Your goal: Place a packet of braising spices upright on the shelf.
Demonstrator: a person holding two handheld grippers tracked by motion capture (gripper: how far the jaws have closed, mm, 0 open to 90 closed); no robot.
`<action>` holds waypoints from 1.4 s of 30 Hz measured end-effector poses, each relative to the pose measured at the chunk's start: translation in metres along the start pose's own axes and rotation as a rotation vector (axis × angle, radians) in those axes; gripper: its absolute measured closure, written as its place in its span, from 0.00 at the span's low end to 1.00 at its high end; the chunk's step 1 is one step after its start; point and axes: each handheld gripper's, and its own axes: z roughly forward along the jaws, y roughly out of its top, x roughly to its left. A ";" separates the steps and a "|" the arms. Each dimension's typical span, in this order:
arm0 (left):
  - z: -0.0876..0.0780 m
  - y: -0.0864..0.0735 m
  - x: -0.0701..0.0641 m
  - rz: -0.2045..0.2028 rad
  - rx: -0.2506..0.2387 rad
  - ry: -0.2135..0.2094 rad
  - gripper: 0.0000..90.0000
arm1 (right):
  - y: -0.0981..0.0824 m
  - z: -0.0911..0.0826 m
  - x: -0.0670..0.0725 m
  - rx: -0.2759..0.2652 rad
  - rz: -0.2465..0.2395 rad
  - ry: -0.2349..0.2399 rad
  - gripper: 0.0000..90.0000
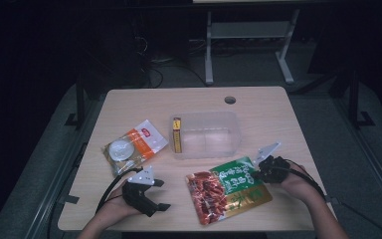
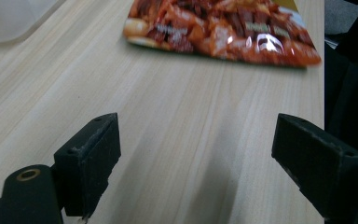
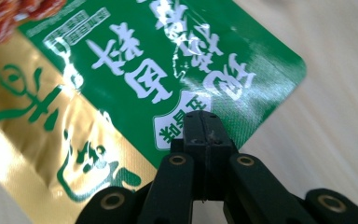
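Note:
A snack bag (image 1: 227,188) lies flat on the wooden table (image 1: 129,107), red at its left, green and gold at its right. My right gripper (image 1: 255,173) is at the bag's green upper-right corner. Its jaws are shut, with the tips (image 3: 200,116) over the bag's (image 3: 135,60) green edge. No fold of the bag shows between them, and I cannot tell whether they touch it. My left gripper (image 1: 162,194) rests near the front left, open and empty. Its black fingers (image 2: 93,158) stand wide apart over bare wood, pointing toward the bag's red end (image 2: 223,28).
A clear plastic container (image 1: 206,134) stands at the table's middle, with a yellow box (image 1: 177,135) upright against its left wall. An orange and white packet (image 1: 134,144) lies to its left. The container's corner (image 2: 9,18) appears in the left gripper view. A round hole (image 1: 230,99) marks the table's back.

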 end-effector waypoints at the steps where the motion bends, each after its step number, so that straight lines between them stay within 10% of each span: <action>1: 0.000 0.000 0.000 0.000 -0.001 0.003 0.17 | 0.003 0.002 0.003 -0.002 -0.018 0.016 1.00; 14: -0.003 0.001 0.003 -0.006 -0.017 0.030 0.15 | 0.039 0.023 0.043 -0.030 -0.189 0.089 1.00; 23: -0.004 0.002 0.002 -0.010 -0.033 0.047 0.15 | 0.048 0.027 0.053 -0.055 -0.223 0.088 1.00; 31: 0.001 0.008 0.000 -0.005 -0.047 0.032 0.15 | 0.022 0.004 0.047 -0.145 -0.019 0.066 0.55; 42: 0.023 0.031 -0.001 0.020 -0.030 0.031 0.15 | -0.007 -0.015 0.044 -0.218 0.098 -0.021 0.31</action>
